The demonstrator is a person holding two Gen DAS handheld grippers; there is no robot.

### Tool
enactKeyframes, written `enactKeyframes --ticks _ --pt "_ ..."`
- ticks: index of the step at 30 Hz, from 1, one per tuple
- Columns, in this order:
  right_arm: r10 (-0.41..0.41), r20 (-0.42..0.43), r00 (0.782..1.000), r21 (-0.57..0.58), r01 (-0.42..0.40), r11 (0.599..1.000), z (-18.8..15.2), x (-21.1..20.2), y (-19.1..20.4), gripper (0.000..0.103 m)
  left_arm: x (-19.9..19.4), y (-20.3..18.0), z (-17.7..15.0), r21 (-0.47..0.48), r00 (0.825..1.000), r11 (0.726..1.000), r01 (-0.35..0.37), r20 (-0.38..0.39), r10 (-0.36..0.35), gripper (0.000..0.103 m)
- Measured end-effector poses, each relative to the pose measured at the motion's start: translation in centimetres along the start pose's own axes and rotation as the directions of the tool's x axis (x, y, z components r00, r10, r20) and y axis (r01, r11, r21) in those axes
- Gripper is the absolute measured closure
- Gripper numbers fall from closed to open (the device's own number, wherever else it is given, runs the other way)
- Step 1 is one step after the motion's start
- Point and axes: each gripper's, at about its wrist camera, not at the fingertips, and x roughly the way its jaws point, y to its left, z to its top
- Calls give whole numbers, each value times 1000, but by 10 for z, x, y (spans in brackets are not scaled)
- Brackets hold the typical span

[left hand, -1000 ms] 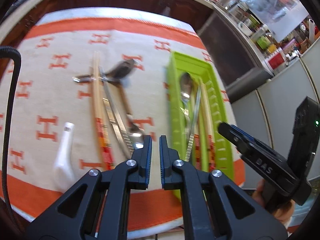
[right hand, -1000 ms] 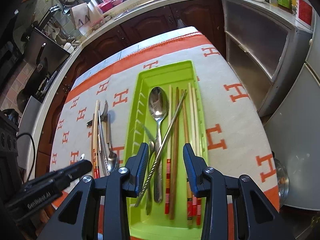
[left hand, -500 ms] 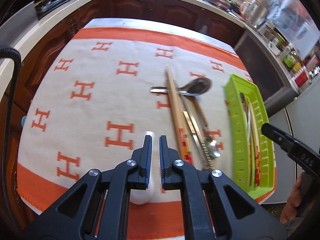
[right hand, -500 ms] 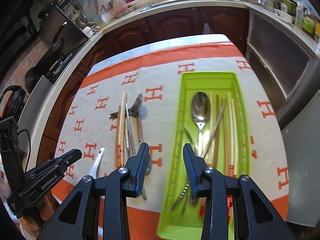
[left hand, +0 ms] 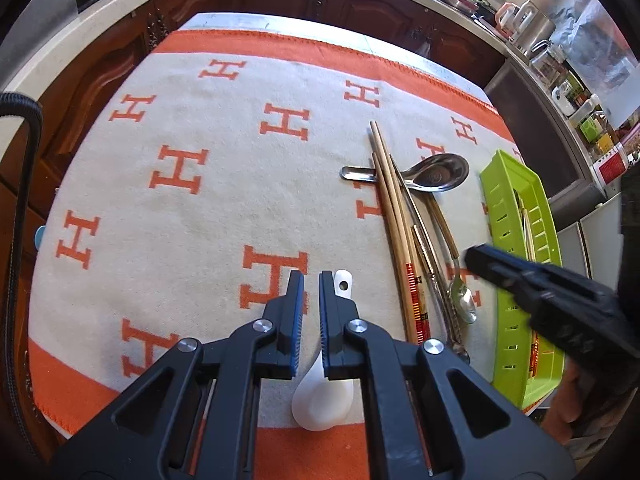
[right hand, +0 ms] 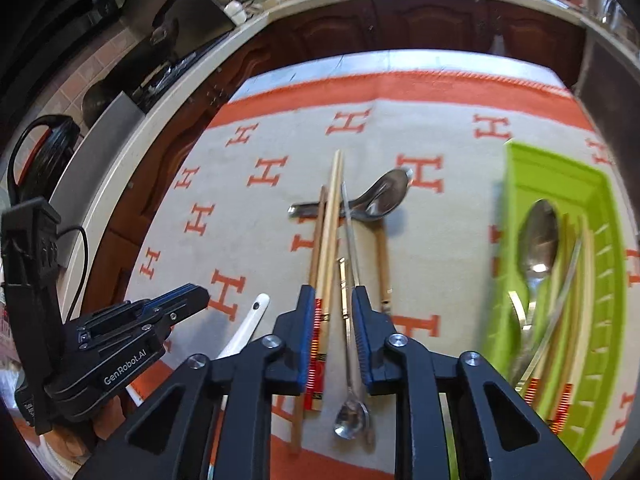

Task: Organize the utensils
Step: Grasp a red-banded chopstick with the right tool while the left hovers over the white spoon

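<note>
Fingers of the left gripper (left hand: 311, 300), nearly together and empty, have shifted from the green tray (left hand: 505, 240) to above the white spoon (left hand: 325, 380). Right gripper (right hand: 331, 340), jaws closing, now straddles the loose chopsticks (right hand: 329, 240) and long spoon (right hand: 352, 412): next pick.

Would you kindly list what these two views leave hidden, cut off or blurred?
- White spoon: left wrist view, its handle's middle hidden behind the left gripper fingers.
- Green tray: right wrist view, motion-blurred, near end cut off behind the right gripper; contents uncountable.
- Chopsticks: whether the closing right fingers touch them is unclear.
</note>
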Motion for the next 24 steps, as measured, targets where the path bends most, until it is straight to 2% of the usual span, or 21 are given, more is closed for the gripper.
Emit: enactKeyframes --ticks 5,9,12,24 --pt "13 -79 997 -17 -15 1000 -7 37 4 92 12 -1 -1 13 1000 1000 10 -23 -9 99" --pt "-12 -106 994 -39 8 999 -13 53 6 94 19 -3 -2 17 999 1000 22 -35 -21 99" --pt "-32 -103 994 -54 26 998 -15 58 7 97 20 -6 -2 26 999 999 28 -37 -28 99" --pt "-131 -62 989 -160 120 980 -14 65 22 96 21 -15 -4 46 998 998 48 -42 -46 99"
